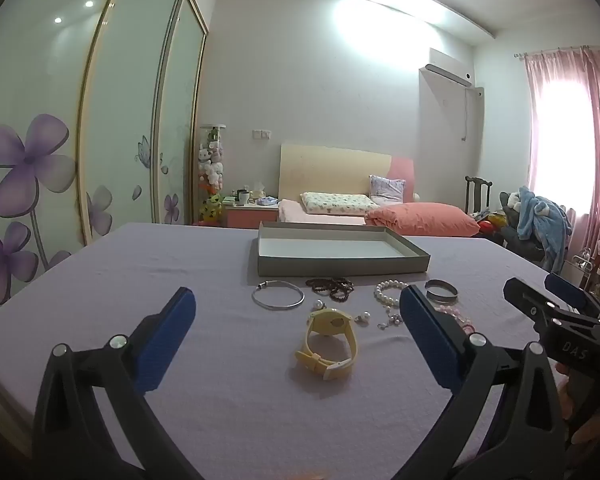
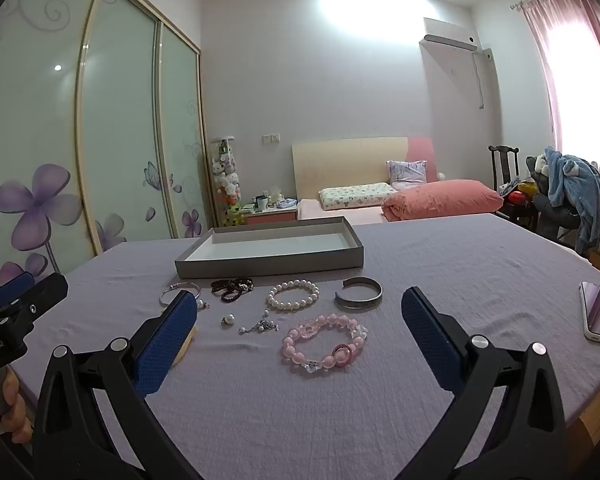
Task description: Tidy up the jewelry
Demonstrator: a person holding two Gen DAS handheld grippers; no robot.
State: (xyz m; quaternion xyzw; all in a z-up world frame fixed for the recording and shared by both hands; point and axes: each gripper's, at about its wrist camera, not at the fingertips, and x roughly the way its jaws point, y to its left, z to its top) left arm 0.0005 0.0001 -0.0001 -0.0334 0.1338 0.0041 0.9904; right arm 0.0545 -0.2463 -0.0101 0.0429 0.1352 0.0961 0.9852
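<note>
Both grippers are hovering over a bench (image 2: 440,264) draped in a lilac cloth, each with its jaws spread wide and grasping nothing. The left gripper (image 1: 298,312) is pointing at a yellow watch (image 1: 330,338) lying between its blue pads, near the front of the jewelry. The right gripper (image 2: 300,314) is framing a pink bead bracelet (image 2: 324,344). Behind these, in a loose row, are lying a thin silver bangle (image 1: 278,295), a dark red bead bracelet (image 2: 232,287), a pearl bracelet (image 2: 293,295) and a wide silver cuff (image 2: 358,294), with loose pearl pieces (image 2: 228,319) and a small chain (image 2: 260,326) among them. An empty grey tray (image 2: 268,264) is sitting just beyond the row. A phone (image 2: 599,315) is lying well apart at the right.
</note>
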